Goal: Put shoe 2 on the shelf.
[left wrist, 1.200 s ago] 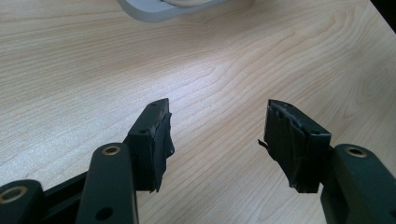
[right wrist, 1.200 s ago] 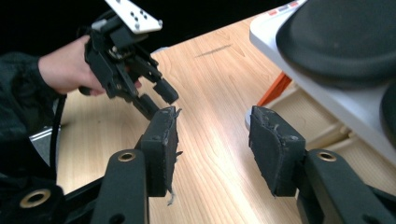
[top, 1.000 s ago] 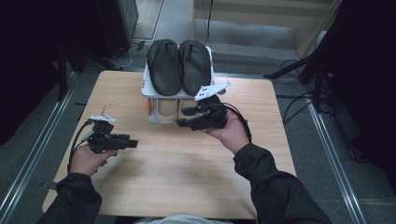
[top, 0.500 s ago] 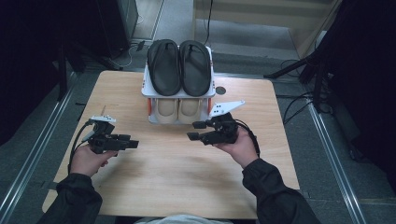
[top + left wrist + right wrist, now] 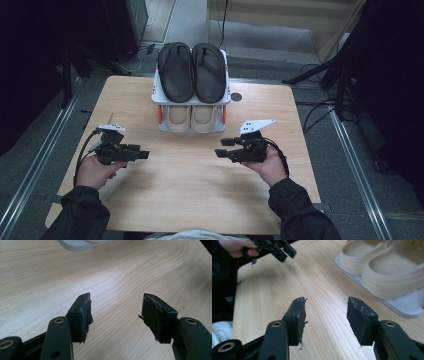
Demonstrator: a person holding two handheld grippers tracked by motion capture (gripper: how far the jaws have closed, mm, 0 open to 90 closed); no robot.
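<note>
Since a second ago my right gripper point(image 5: 218, 153) has pulled back from the shoe rack point(image 5: 156, 95) toward me and come down, now hovering low over the table point(image 5: 190, 200) at about 4 o'clock from the rack; my left gripper point(image 5: 146, 155) has stayed put at about 8 o'clock from it. Both point inward at each other, well apart, with bare wood between them.

My right jaws stand wide with nothing between them; in the right gripper view I see only table grain in the gap, the cream clogs point(image 5: 384, 267) on the rack's lower shelf off toward 1 o'clock, and my other hand with its gripper at 11 o'clock. My left jaws are wide too, holding nothing, with a corner of the rack's grey base at 12 o'clock in the left gripper view.

From the high view the rack sits at the table's 12 o'clock edge, black sandals point(image 5: 192, 70) side by side on the top shelf, the cream clogs beneath them. Neither gripper touches the rack or the shoes.
</note>
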